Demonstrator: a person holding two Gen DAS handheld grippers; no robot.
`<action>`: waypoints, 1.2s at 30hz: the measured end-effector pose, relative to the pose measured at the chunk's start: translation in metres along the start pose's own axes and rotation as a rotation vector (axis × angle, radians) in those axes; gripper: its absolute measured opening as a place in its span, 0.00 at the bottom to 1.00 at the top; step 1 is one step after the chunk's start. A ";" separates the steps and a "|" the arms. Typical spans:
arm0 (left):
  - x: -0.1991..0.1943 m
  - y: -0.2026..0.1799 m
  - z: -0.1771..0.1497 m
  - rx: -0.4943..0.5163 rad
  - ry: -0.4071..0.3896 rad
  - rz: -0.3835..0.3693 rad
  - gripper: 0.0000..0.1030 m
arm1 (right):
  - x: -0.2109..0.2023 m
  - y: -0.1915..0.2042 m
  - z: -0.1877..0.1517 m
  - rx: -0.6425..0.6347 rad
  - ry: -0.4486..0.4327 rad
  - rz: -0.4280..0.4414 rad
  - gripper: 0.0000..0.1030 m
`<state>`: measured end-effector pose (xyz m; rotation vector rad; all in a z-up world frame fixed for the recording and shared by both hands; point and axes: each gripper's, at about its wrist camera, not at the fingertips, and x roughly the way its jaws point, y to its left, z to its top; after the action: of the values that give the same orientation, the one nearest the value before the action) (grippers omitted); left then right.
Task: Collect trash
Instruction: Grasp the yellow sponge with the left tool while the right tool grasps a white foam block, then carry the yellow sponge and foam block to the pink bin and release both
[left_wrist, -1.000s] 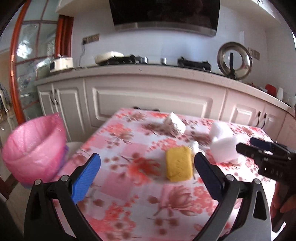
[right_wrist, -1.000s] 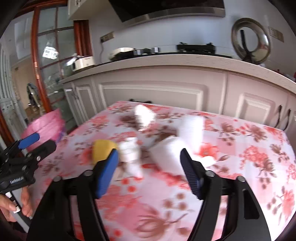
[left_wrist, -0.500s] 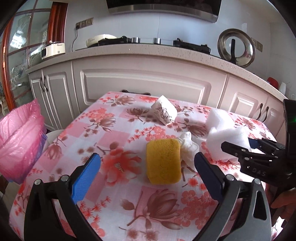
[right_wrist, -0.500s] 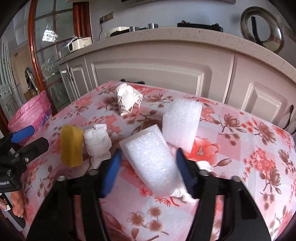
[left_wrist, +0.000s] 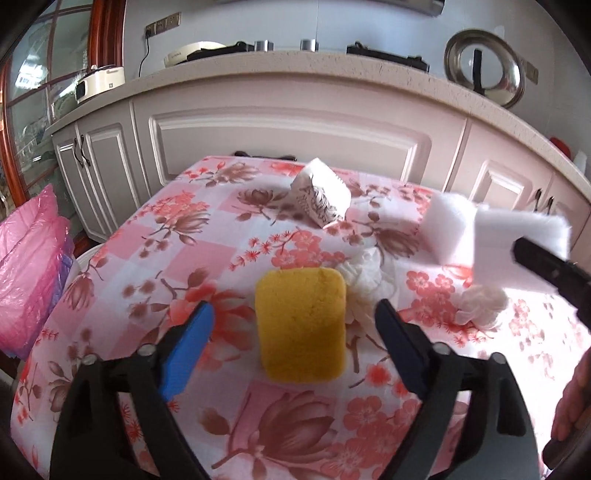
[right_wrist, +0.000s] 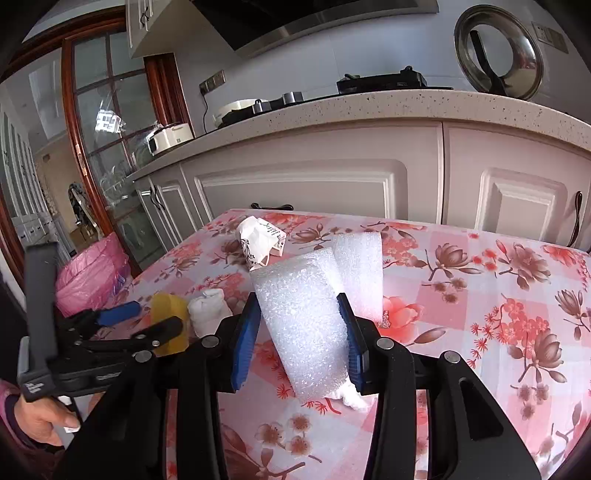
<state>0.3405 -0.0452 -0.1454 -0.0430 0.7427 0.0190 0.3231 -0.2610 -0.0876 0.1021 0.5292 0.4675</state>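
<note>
A: Where is the foam block (right_wrist: 303, 325)?
B: The right claw (right_wrist: 301, 334) pinches it between both blue pads, lifted and tilted over the tabletop (right_wrist: 480, 295). A second foam piece (right_wrist: 360, 273) stands just behind.

A: And the left claw (left_wrist: 295, 332)?
B: Wide open, holding nothing; the yellow sponge (left_wrist: 301, 323) lies between its fingers. Only this view shows the sponge whole, with crumpled tissue (left_wrist: 364, 273) beside. The pink bag (left_wrist: 29, 273) waits off the table edge.
</note>
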 end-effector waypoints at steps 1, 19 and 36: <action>0.003 0.000 0.000 0.000 0.015 0.008 0.73 | -0.001 0.001 0.000 -0.003 -0.002 0.004 0.39; -0.058 0.015 -0.013 -0.006 -0.082 -0.032 0.44 | -0.021 0.054 -0.008 -0.054 -0.022 -0.007 0.39; -0.188 0.073 -0.034 -0.022 -0.384 0.031 0.44 | -0.062 0.160 -0.008 -0.161 -0.119 0.069 0.39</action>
<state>0.1766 0.0257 -0.0458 -0.0466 0.3589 0.0635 0.2072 -0.1475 -0.0318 -0.0065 0.3708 0.5657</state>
